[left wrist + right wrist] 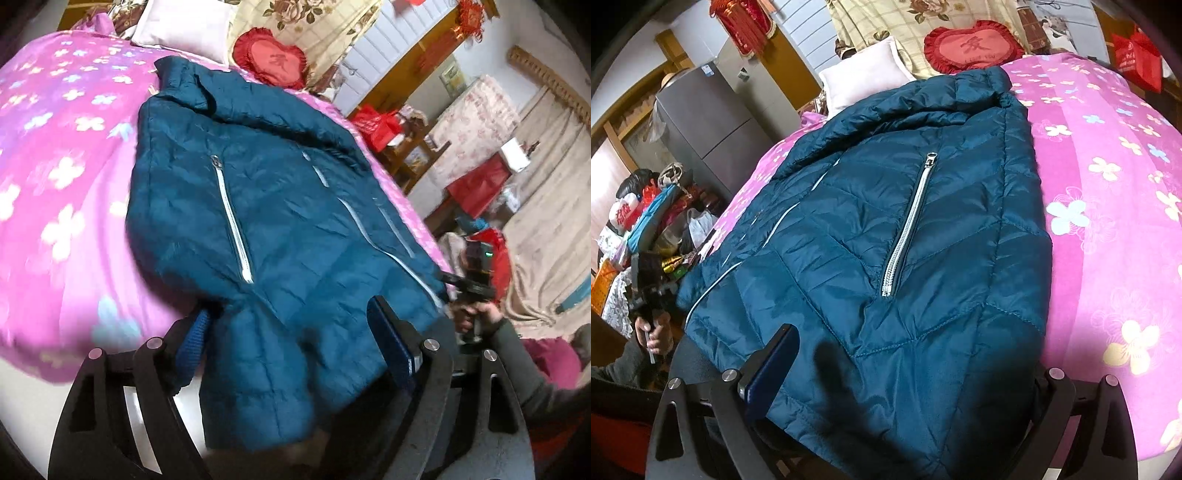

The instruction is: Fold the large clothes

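Note:
A teal quilted puffer jacket [280, 229] with silver zips lies front up on a pink flowered bed cover [62, 184], collar toward the pillows. Its hem hangs over the near bed edge. In the left wrist view my left gripper [291, 332] has its fingers spread wide, with the hem and a sleeve bunched between them. In the right wrist view my right gripper [908, 373] is also spread wide over the jacket [905, 240] hem, its right finger hidden under the fabric. The right gripper also shows in the left wrist view [461, 284] at the jacket's right hem corner.
A white pillow [184, 26] and a red heart cushion [271, 57] lie at the bed head. A grey fridge [713, 122] and a cluttered table [661, 221] stand left of the bed. Red bags [376, 125] and covered furniture stand right.

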`<state>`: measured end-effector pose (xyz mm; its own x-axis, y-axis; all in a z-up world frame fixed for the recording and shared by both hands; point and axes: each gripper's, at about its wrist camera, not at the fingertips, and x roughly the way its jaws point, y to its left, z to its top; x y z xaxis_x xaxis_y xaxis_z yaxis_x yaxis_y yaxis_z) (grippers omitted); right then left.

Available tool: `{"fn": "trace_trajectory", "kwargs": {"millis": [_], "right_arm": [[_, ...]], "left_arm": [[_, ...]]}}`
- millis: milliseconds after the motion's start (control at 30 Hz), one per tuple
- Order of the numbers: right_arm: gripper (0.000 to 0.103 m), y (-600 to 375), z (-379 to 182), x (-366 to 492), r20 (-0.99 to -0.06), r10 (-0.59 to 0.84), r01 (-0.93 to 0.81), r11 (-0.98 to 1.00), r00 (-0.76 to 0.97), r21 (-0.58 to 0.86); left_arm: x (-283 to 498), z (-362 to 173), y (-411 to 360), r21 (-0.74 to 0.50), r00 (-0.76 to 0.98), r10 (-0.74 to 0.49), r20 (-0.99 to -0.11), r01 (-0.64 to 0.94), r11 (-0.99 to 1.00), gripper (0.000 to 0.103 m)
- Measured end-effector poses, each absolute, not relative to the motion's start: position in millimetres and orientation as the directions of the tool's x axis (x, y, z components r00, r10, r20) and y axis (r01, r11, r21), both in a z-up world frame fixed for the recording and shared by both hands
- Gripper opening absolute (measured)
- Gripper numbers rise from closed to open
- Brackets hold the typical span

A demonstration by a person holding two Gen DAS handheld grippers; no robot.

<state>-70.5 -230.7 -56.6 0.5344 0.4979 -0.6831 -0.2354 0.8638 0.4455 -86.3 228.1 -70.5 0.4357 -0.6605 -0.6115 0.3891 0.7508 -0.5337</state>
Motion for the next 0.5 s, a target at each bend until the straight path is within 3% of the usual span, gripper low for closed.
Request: {"fn": "trace_trajectory", "kwargs": {"millis": [67, 333, 433, 467, 500], "right_arm": [[0.100, -229.9, -56.7, -70.2, -0.687, 0.491, -0.232, 0.868, 0.537, 0.439], [0.099, -243.1, -56.0, -76.0, -0.675, 0.524, -0.211, 0.844, 0.519, 0.493], [0.092, -252.5, -57.3, -76.4, -0.657, 0.541, -0.180, 0.825, 0.524, 0.536], [0.086, -253.6, -57.4, -75.3, -0.657, 0.538, -0.169, 0.824, 0.527, 0.540], [0.081, -252.6, -57.3, -73.8, -0.664, 0.531, -0.167, 0.831, 0.527, 0.531]], "left_arm": [[-70.6, -84.8, 216.0, -0.474, 0.417, -0.592, -0.689, 0.359, 0.804, 0.082], [-69.6, -81.1, 219.1, -0.448, 0.459, -0.563, -0.687, 0.342, 0.826, 0.082], [-64.0, -82.4, 226.9, -0.484, 0.465, -0.572, -0.675, 0.306, 0.820, 0.063], [-62.3, -85.9, 225.1, -0.471, 0.455, -0.556, -0.696, 0.296, 0.831, 0.044], [-59.9, -91.2, 218.6, -0.416, 0.438, -0.508, -0.742, 0.294, 0.861, 0.035]]}}
